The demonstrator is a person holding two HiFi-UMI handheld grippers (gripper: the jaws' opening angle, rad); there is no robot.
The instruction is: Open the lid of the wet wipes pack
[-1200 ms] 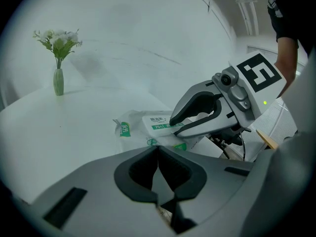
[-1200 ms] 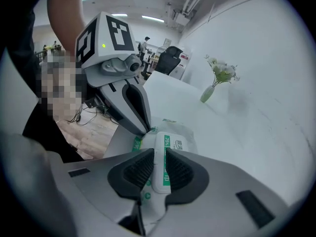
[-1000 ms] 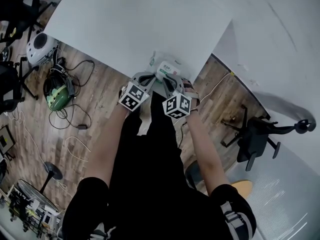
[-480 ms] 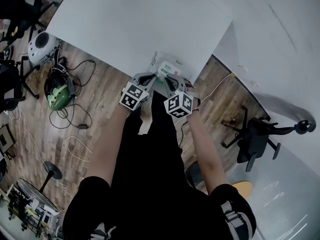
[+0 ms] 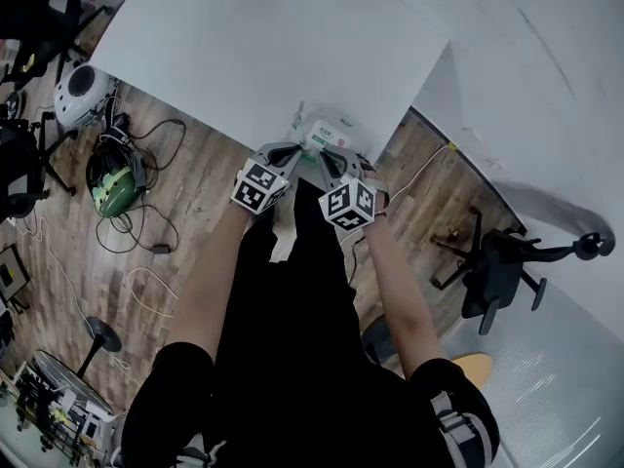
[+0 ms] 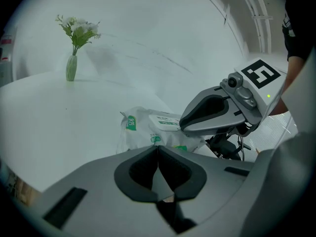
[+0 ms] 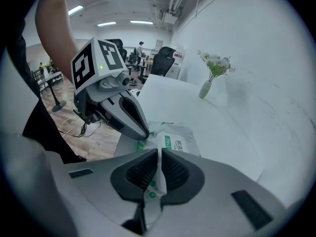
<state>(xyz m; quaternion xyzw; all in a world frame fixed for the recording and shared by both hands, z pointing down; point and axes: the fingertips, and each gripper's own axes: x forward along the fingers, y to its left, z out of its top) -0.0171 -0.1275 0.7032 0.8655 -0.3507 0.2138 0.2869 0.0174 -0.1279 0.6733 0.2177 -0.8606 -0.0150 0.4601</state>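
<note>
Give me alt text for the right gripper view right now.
The right gripper is shut on the near edge of the wipes pack, which lies lid-down on the white table. The left gripper sits at the pack's edge alongside; a flower vase stands farther back.

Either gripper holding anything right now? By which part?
Right gripper pinches the wet wipes pack by its near film edge. Left gripper is shut next to it; any grip there cannot be told.
</note>
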